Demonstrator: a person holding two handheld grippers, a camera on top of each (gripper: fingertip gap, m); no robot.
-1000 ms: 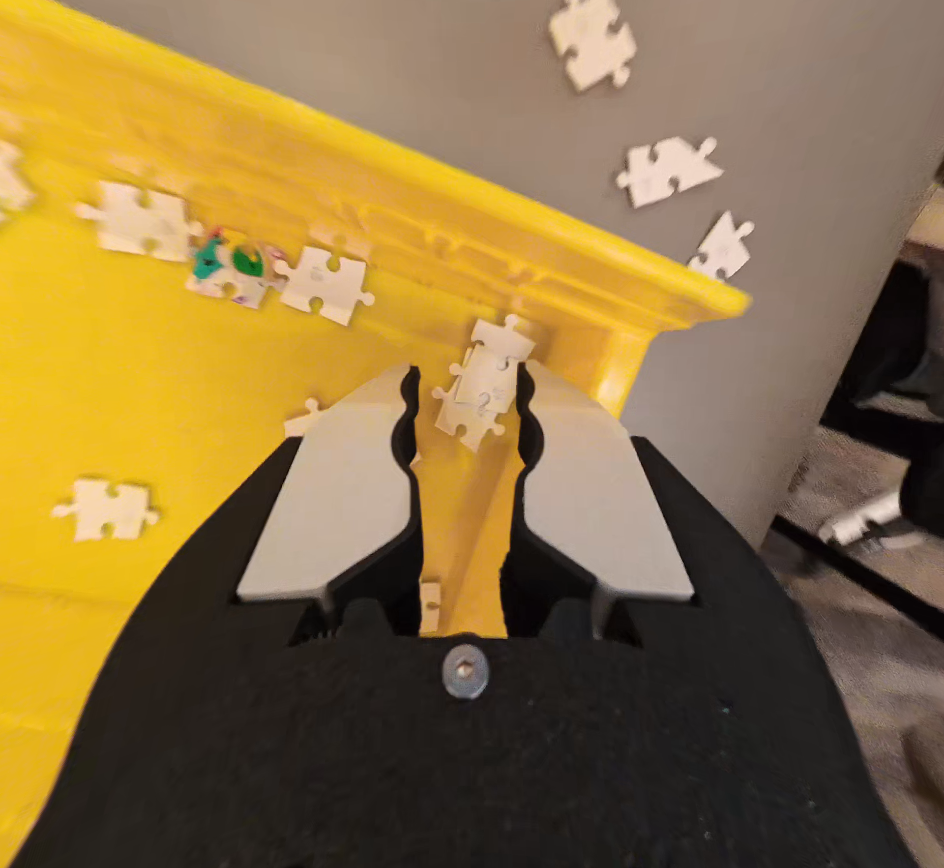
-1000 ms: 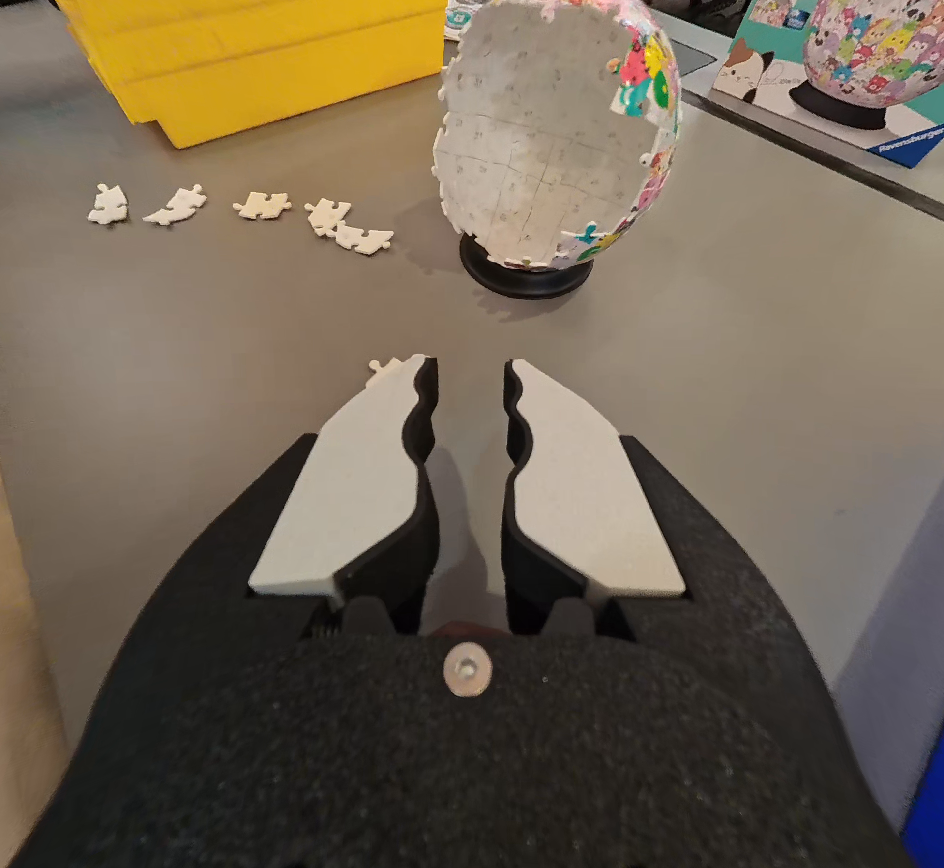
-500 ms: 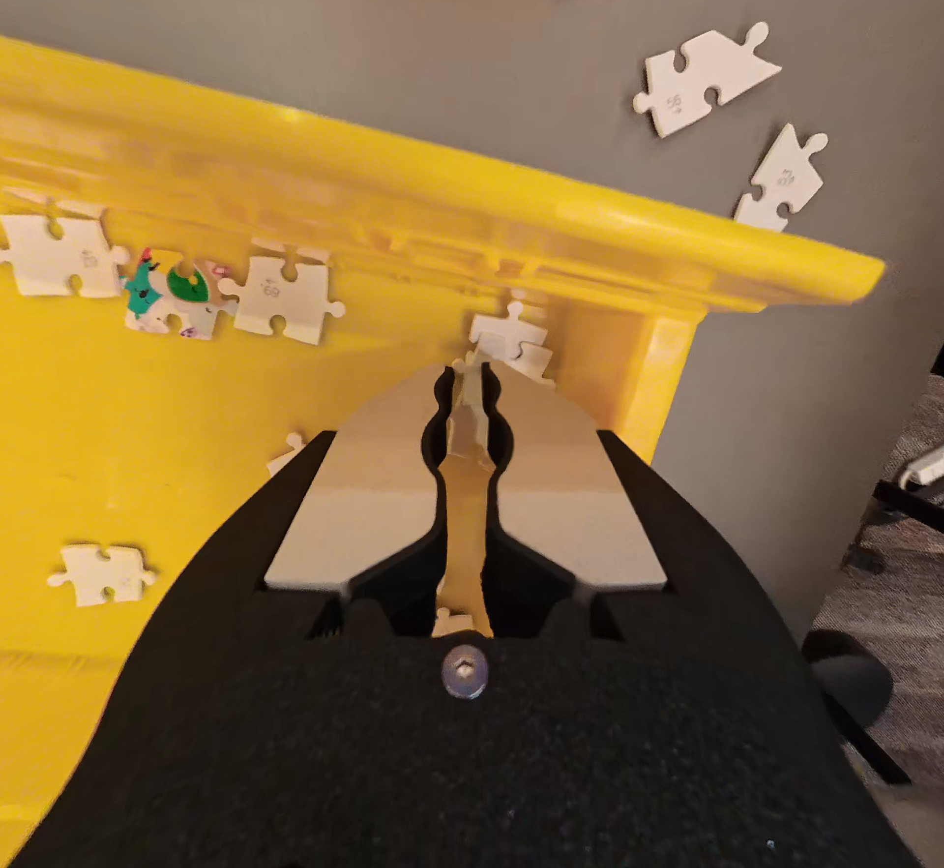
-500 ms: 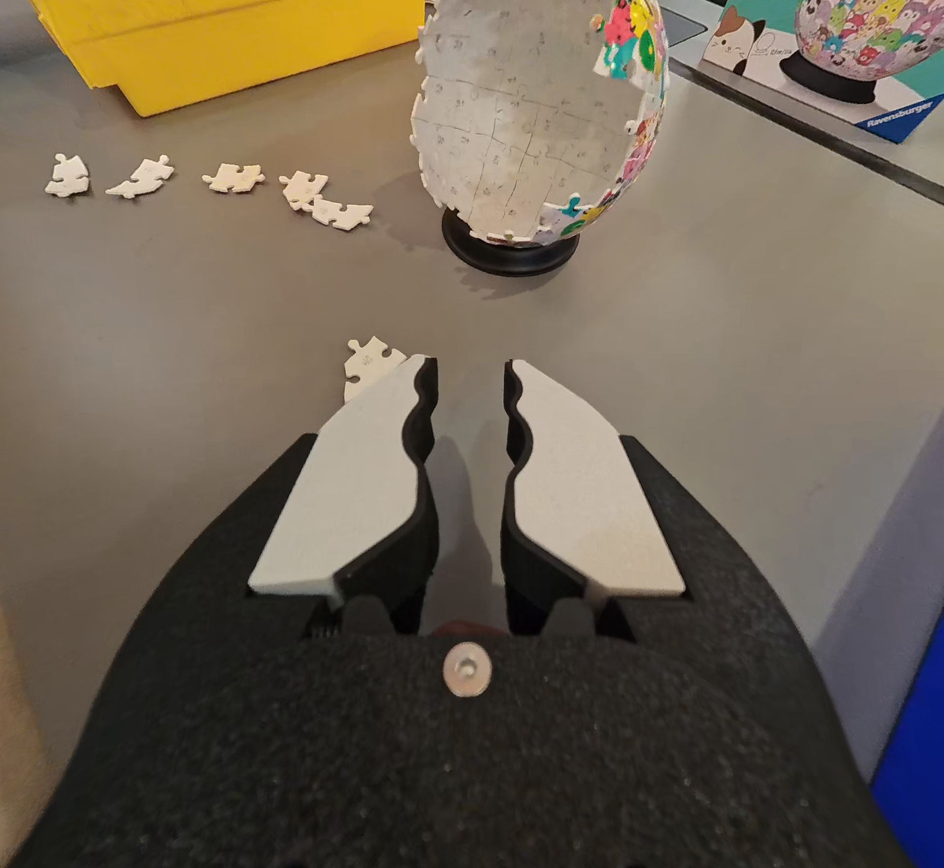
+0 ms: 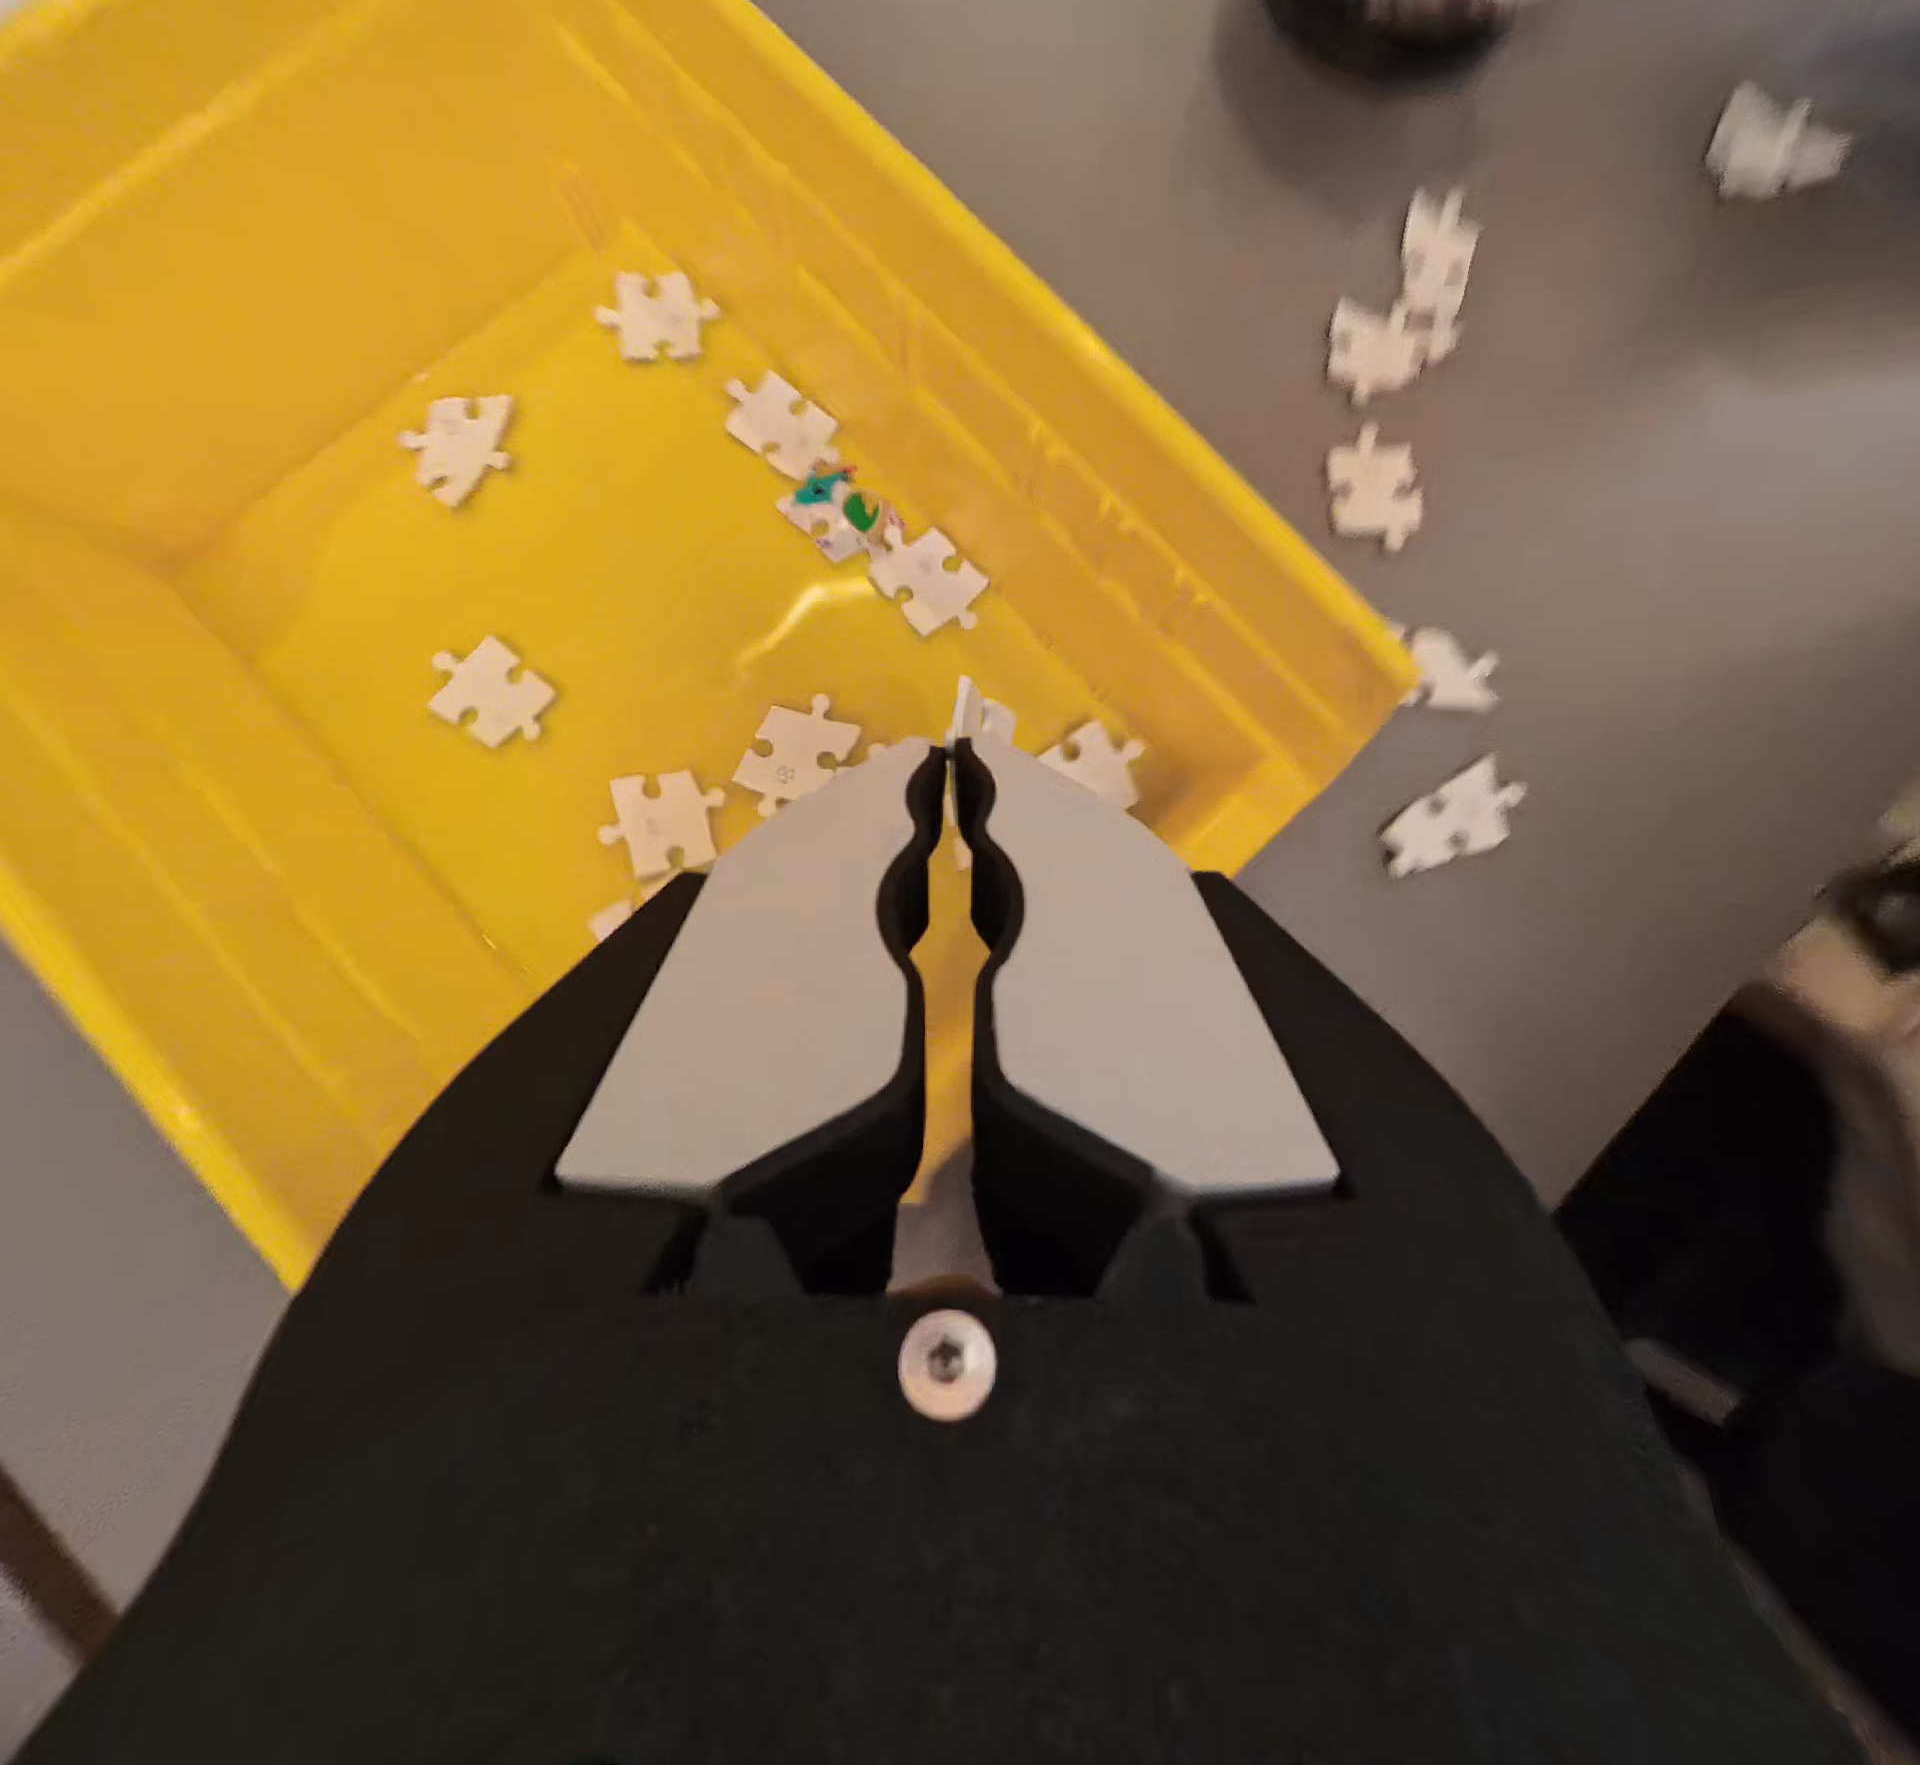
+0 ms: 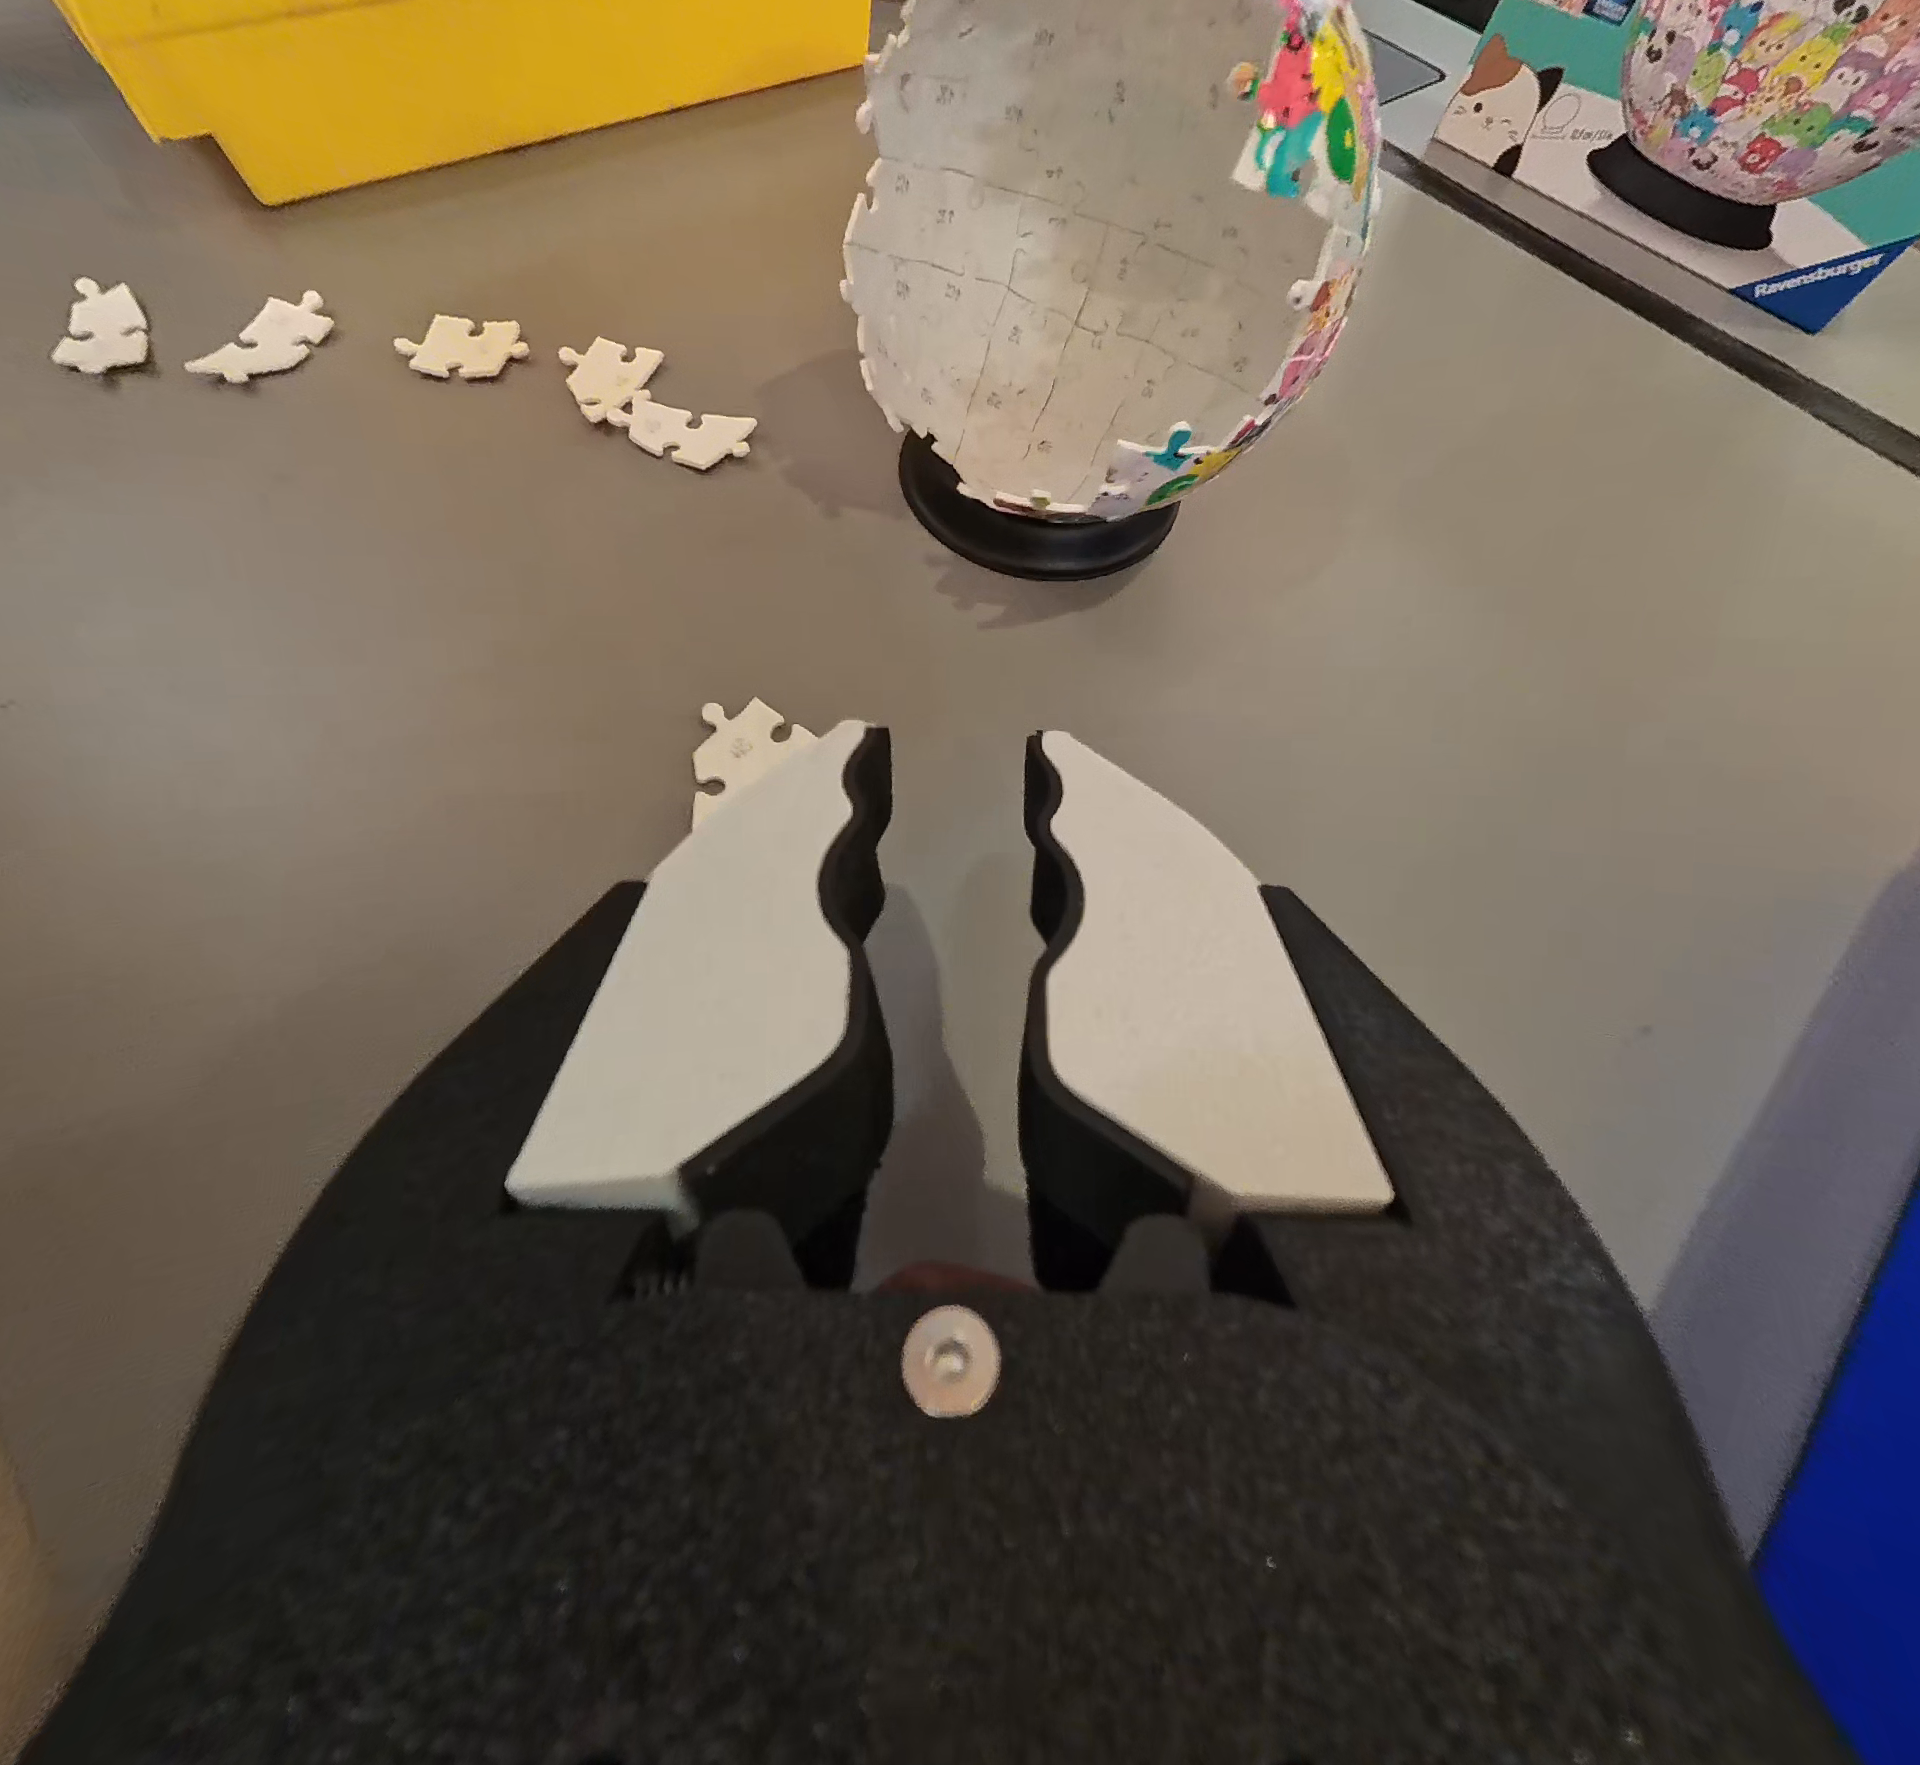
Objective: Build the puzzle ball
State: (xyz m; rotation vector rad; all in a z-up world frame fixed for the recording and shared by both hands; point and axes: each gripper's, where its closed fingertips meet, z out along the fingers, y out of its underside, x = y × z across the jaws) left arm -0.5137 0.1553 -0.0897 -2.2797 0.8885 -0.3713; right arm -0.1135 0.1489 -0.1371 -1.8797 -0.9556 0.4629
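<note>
In the left wrist view my left gripper (image 5: 952,751) is shut on a white puzzle piece (image 5: 968,709) held edge-on, above the near right corner of the yellow bin (image 5: 260,188). Several white pieces (image 5: 488,692) and one coloured piece (image 5: 840,510) lie in the bin. In the right wrist view my right gripper (image 6: 956,747) is open and empty, low over the grey table (image 6: 1455,676). A white piece (image 6: 740,747) lies by its left fingertip. The half-built puzzle ball (image 6: 1112,198) stands on a black ring stand (image 6: 1039,539) ahead of it.
A row of white pieces (image 6: 457,346) lies on the table left of the ball; it also shows in the left wrist view (image 5: 1374,484). The puzzle's box (image 6: 1714,74) stands at the back right. The yellow bin (image 6: 468,1) is at the back left. The grippers' ends are close to 40 cm from one another.
My left gripper closed on a white piece in the bin's corner and lifted it up, with the view swinging over the bin. My right gripper drew slightly nearer the ball, still open.
</note>
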